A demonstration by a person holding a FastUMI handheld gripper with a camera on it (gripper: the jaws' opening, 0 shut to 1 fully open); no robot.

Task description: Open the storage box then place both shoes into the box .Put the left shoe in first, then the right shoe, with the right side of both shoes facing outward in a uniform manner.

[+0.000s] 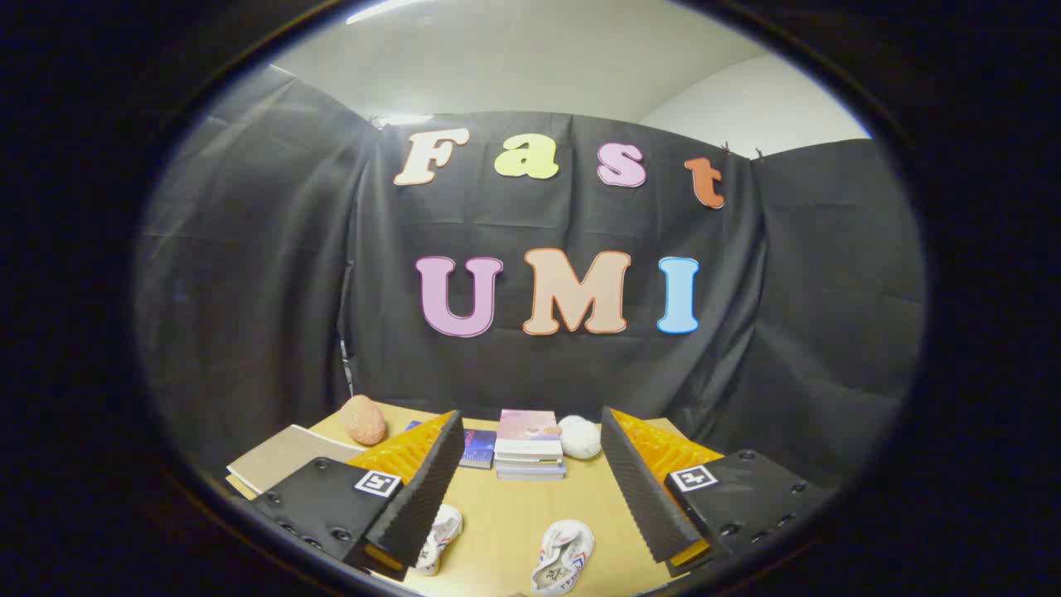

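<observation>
Two white shoes lie on the wooden table (pixel 506 522). One shoe (pixel 562 555) rests between my fingers, close to me, its opening facing up. The other shoe (pixel 438 537) lies beside the left finger, partly hidden behind it. My gripper (pixel 530 444) is held above the table and stands open, with nothing between its fingers. The left finger (pixel 423 489) and the right finger (pixel 642 489) are spread wide apart.
A stack of books (pixel 529 448) sits beyond the fingers near the black cloth wall. A white ball-like object (pixel 580 437) lies to its right, a dark book (pixel 478 448) to its left. Farther left are a pinkish rough lump (pixel 362 419) and a beige folder (pixel 286 456).
</observation>
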